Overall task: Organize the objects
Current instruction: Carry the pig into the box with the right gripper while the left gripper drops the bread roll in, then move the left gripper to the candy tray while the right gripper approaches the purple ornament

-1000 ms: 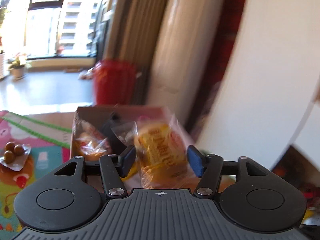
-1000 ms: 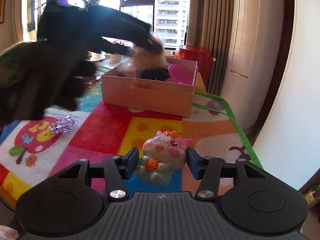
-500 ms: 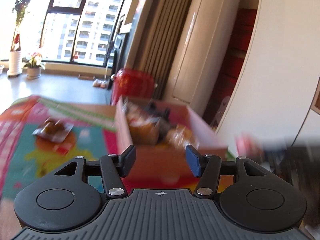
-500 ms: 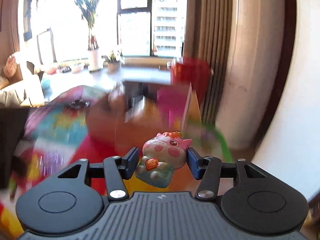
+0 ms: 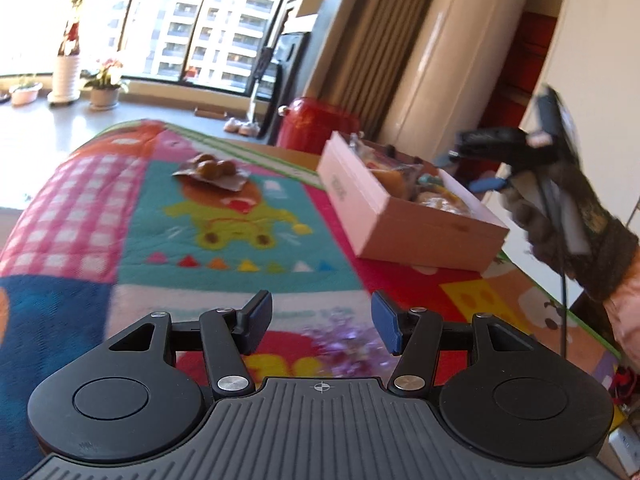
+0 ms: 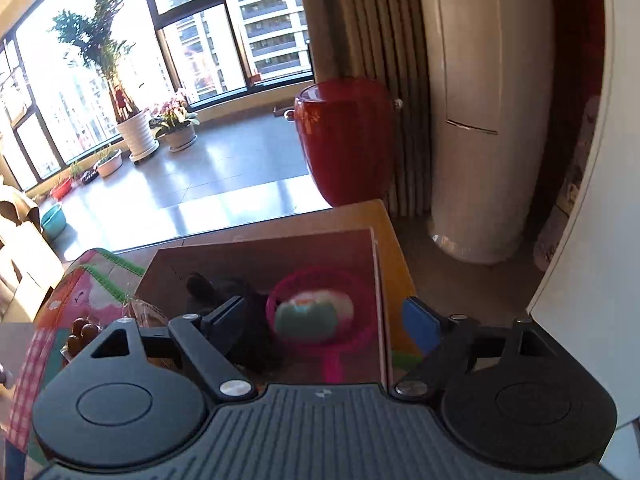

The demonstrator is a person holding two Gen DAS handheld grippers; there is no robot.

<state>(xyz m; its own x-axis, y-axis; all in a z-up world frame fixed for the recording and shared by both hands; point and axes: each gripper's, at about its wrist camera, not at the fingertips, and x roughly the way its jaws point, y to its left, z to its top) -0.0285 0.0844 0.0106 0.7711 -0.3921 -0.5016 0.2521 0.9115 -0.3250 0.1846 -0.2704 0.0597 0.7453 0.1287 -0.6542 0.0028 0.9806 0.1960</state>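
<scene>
A cardboard box (image 5: 404, 216) with snack packets stands on the colourful mat. My left gripper (image 5: 321, 320) is open and empty, low over the mat, just above a purple tinsel bow (image 5: 344, 340). My right gripper (image 6: 324, 320) is open over the box (image 6: 260, 264); the piggy toy (image 6: 314, 316) lies blurred below it in a pink basket (image 6: 360, 328) inside the box, free of the jaws. The right gripper also shows in the left wrist view (image 5: 480, 168), held above the box.
A packet of brown round snacks (image 5: 212, 170) lies on the mat (image 5: 224, 216) at the far side. A red vase (image 6: 346, 140) and a tall white column (image 6: 484, 120) stand behind the table. A dark object (image 6: 224, 292) lies in the box.
My right gripper moved over the box and opened, letting go of the piggy toy, which dropped into the pink basket. My left gripper pulled back from the box to the mat near the bow.
</scene>
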